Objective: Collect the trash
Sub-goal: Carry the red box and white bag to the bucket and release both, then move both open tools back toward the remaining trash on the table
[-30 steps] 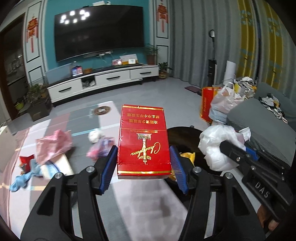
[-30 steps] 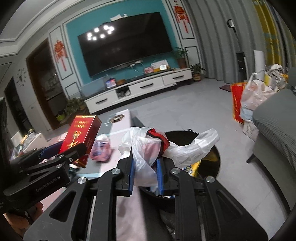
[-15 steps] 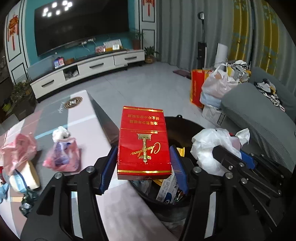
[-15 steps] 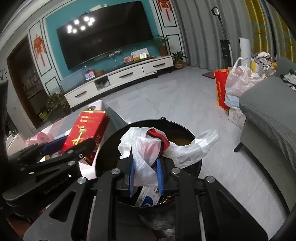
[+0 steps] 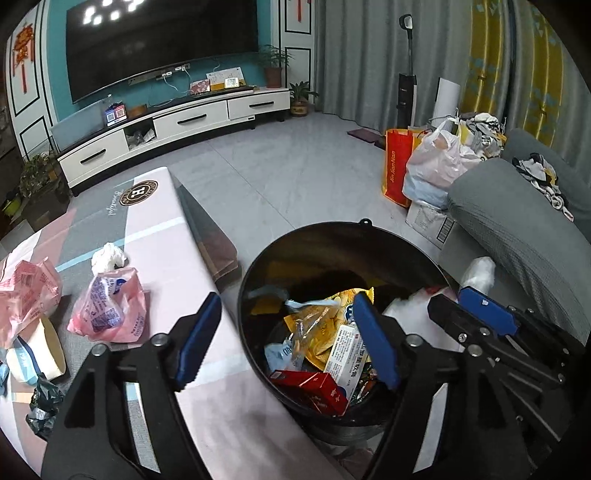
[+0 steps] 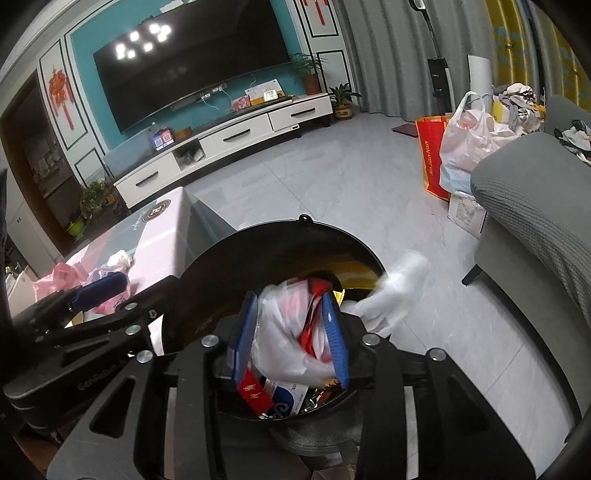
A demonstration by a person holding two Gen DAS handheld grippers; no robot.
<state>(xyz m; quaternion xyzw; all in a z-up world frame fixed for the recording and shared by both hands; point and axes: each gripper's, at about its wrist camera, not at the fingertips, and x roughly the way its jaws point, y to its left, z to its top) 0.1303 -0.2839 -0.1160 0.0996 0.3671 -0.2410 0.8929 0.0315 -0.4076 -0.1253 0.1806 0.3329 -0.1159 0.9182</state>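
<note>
white plastic bag [image 6: 284,332] hangs between the right tongs [image 6: 291,332], whose jaws are opening, directly over the black bin [image 6: 258,251]. left tongs [image 5: 284,343] opening, empty; red box [image 5: 314,387] below them in the bin.

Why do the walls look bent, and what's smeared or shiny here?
Both wrist views: fisheye lenses curve the room and darken the corners. Right wrist view: the white plastic bag between the opening right gripper is motion-blurred. Left wrist view: ceiling lights glare on the TV screen; the bin looks sharp.
</note>
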